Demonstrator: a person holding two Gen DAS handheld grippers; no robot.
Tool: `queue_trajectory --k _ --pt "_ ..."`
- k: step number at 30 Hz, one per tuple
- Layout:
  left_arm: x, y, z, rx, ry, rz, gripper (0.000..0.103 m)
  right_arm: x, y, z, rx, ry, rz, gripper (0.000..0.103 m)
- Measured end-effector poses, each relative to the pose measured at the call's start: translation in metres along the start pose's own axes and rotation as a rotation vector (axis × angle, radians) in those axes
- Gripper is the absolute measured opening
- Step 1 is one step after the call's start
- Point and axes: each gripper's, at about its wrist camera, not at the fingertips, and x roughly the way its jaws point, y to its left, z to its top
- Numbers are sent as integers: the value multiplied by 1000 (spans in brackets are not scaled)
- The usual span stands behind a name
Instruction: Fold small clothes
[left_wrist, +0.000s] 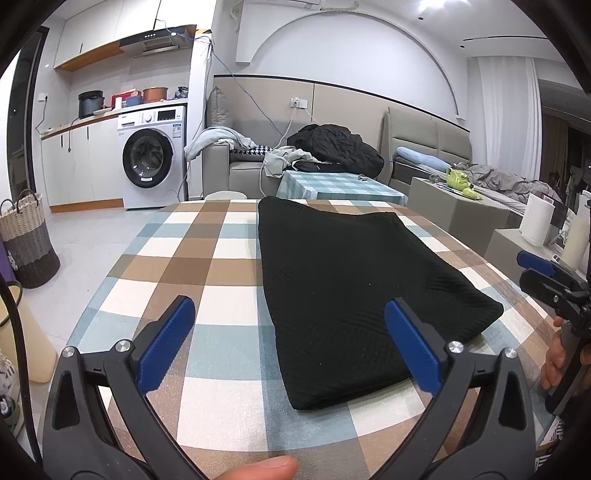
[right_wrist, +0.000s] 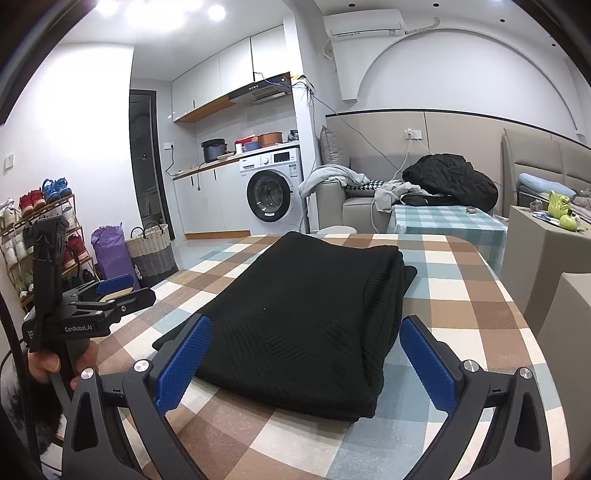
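A black knit garment (left_wrist: 351, 280) lies folded in a long rectangle on the checked tablecloth (left_wrist: 207, 266); it also shows in the right wrist view (right_wrist: 306, 314). My left gripper (left_wrist: 290, 314) is open and empty, held above the table at the garment's near left corner. My right gripper (right_wrist: 306, 332) is open and empty, just above the garment's near end. The right gripper also shows at the right edge of the left wrist view (left_wrist: 546, 273), and the left gripper at the left of the right wrist view (right_wrist: 122, 288).
A second table with a teal checked cloth (left_wrist: 340, 184) stands beyond the far edge. A sofa with a black jacket (left_wrist: 336, 144) is behind it. A woven basket (left_wrist: 27, 240) stands on the floor at left. Paper towel rolls (left_wrist: 539, 221) and beige cabinets are at right.
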Motion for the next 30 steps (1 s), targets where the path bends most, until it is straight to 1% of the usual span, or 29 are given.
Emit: queue_trajectory --k 12,30 --pt "1 2 0 -6 2 0 102 -1 4 -1 -23 2 -4 103" --pt "3 3 -1 -11 1 3 102 -1 5 -1 -23 3 -4 103"
